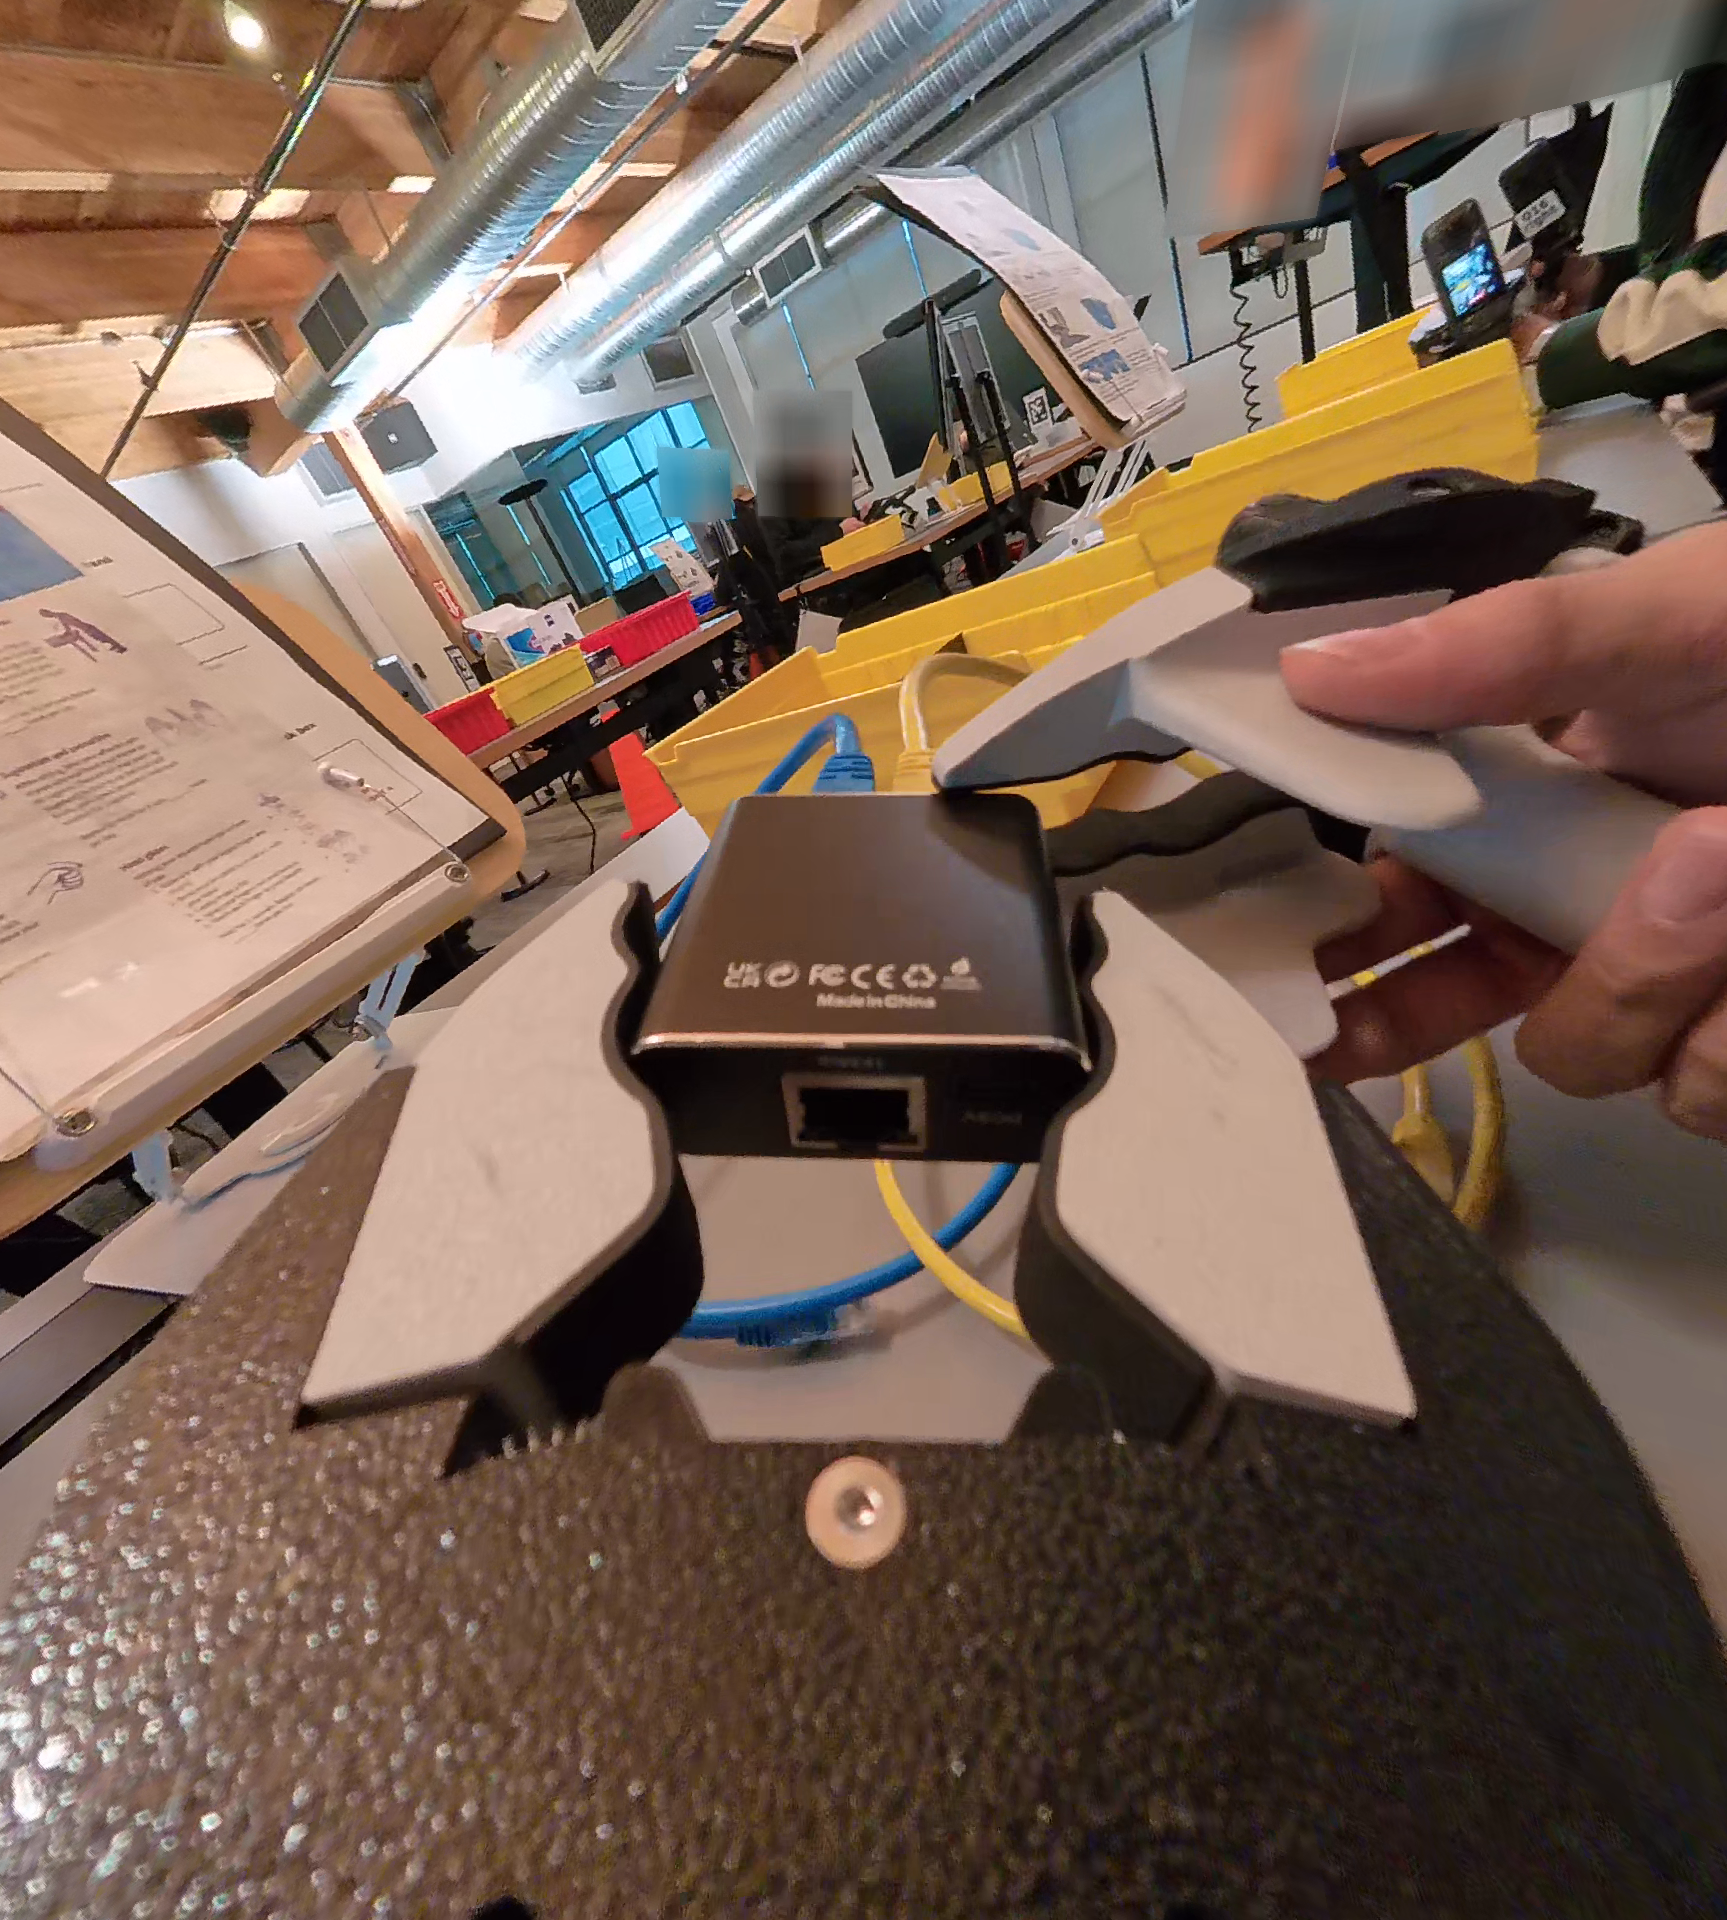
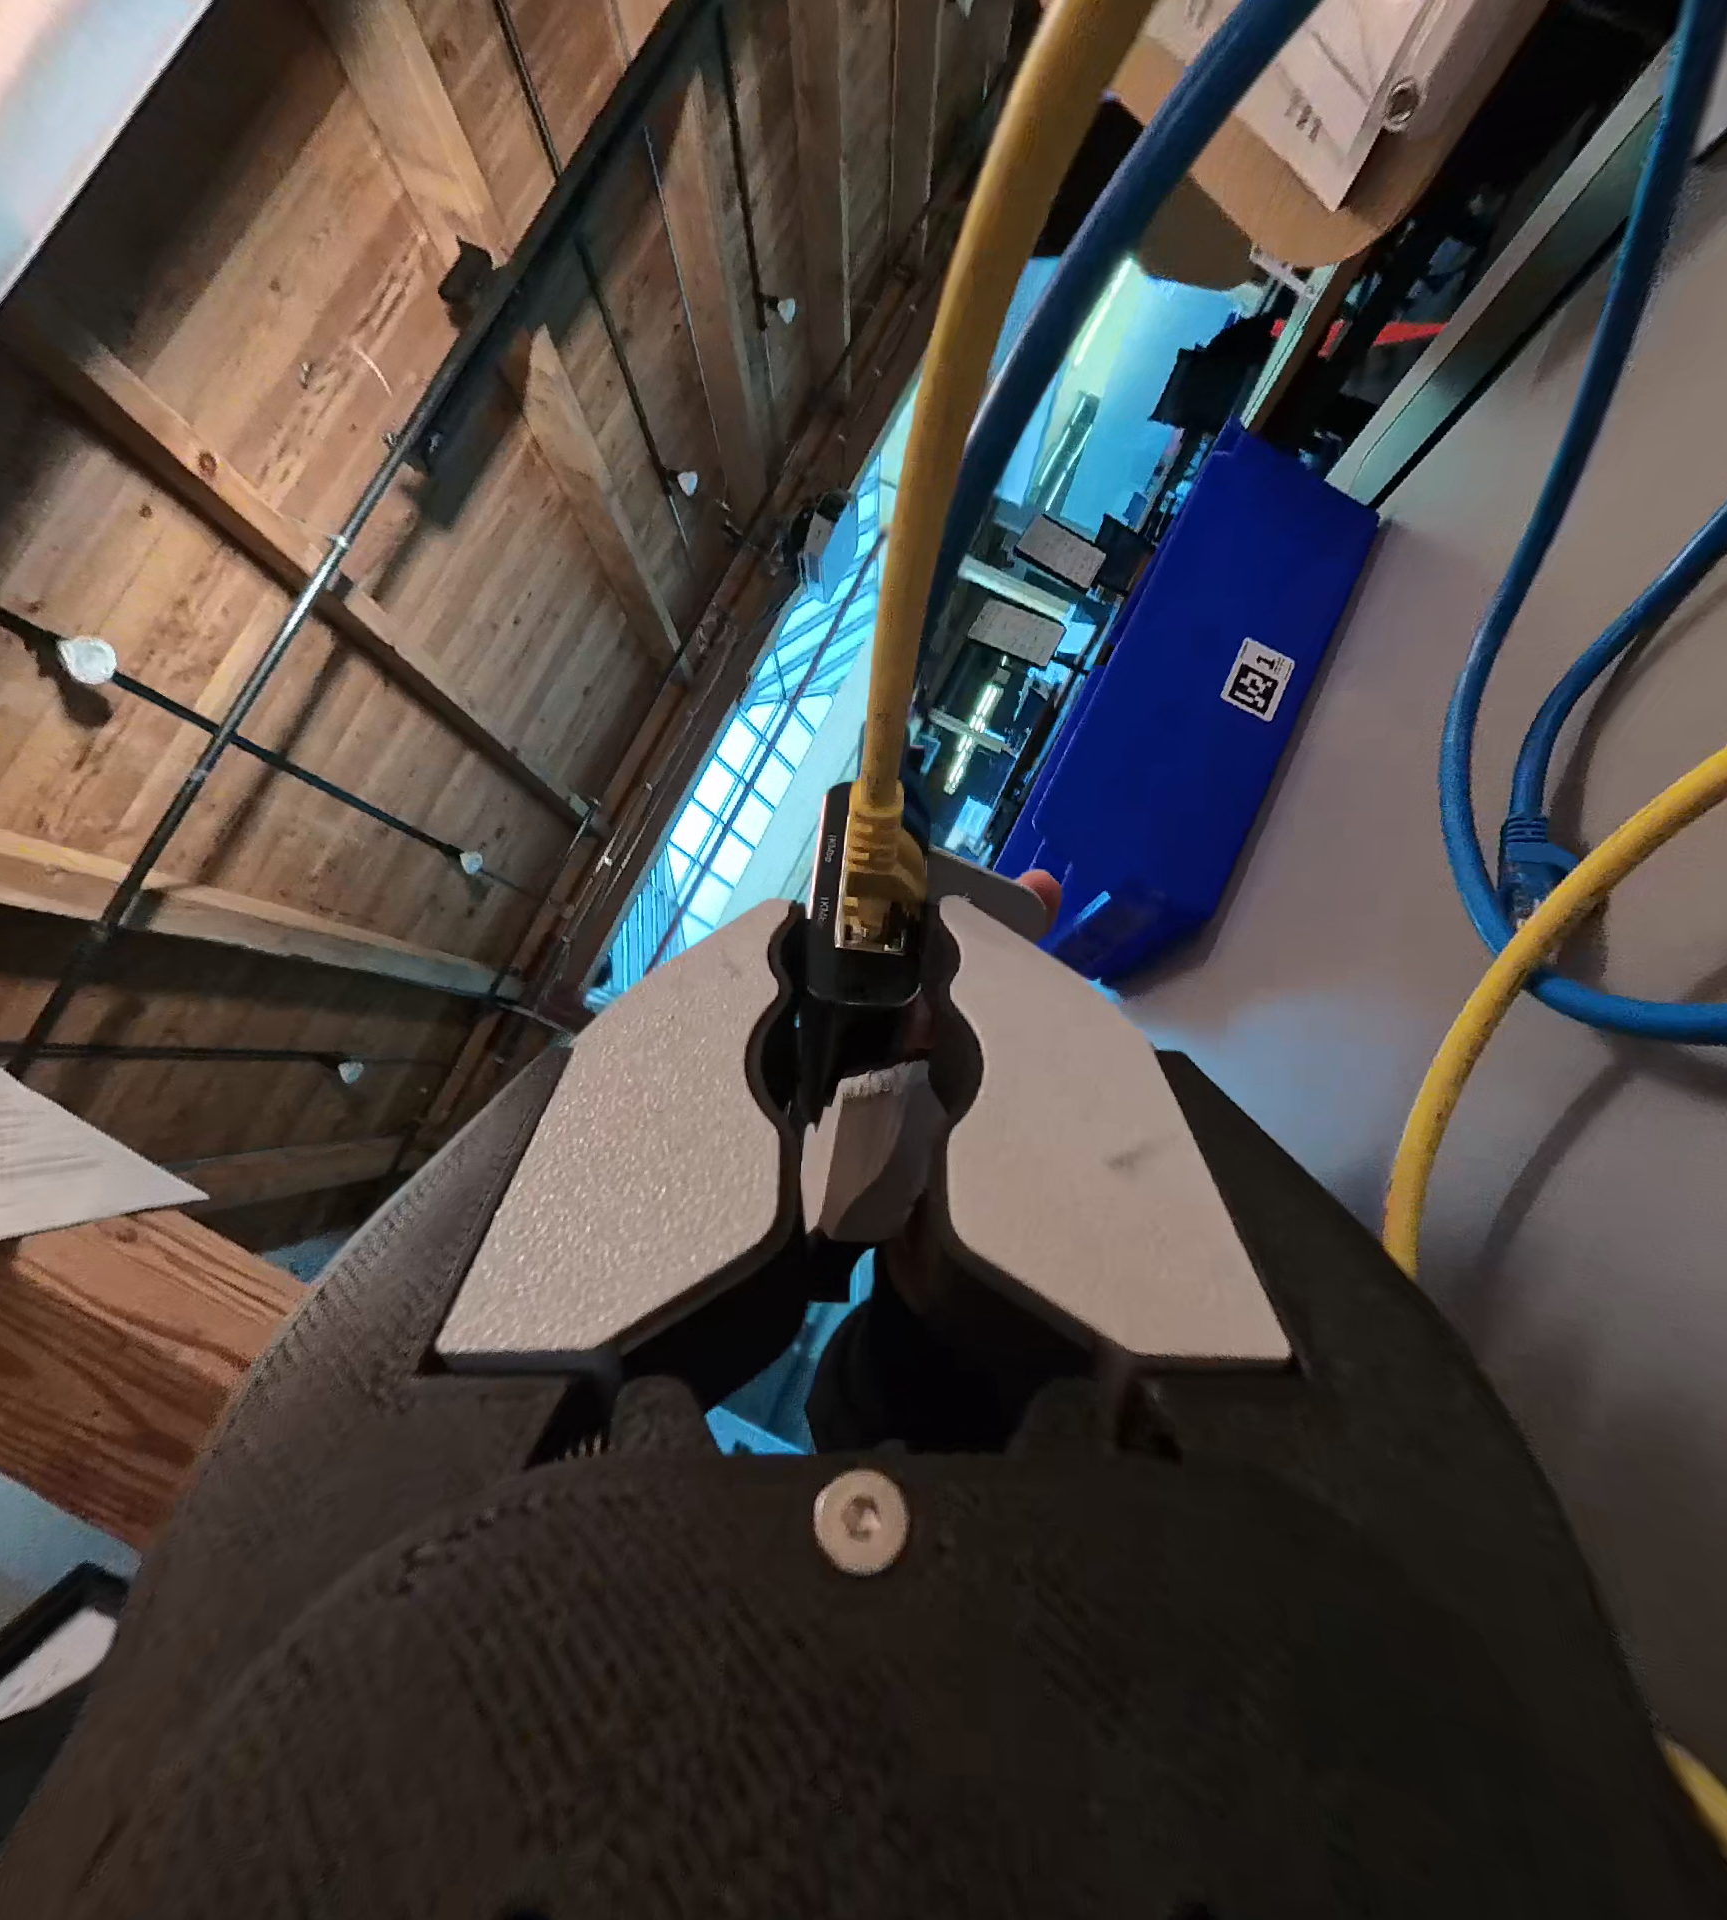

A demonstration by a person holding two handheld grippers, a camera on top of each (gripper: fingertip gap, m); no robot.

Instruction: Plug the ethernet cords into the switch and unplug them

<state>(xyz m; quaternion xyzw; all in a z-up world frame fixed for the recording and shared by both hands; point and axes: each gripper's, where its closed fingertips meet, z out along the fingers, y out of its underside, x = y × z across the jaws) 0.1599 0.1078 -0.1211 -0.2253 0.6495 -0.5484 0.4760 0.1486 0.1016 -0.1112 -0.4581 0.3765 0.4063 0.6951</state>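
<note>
The left gripper (image 1: 864, 1049) clamps the flat black metal switch (image 1: 864, 914) by its two long sides, long axis running away from the camera, its empty port facing back toward the wrist. The right gripper (image 2: 864, 966) pinches narrowly on the switch's far end (image 2: 854, 997), where a yellow ethernet cord's (image 2: 916, 582) plug (image 2: 874, 883) sits in a port, cord rising away. A blue ethernet cord (image 1: 838, 1288) lies looped on the grey table (image 1: 1617, 1351) below. Yellow plastic bins (image 1: 1254, 561) stand behind.

One black switch (image 1: 864, 935); two cords, one yellow (image 2: 926, 499), one blue (image 2: 1565, 582); two grippers, left (image 1: 864, 1049), right (image 2: 864, 997).
</note>
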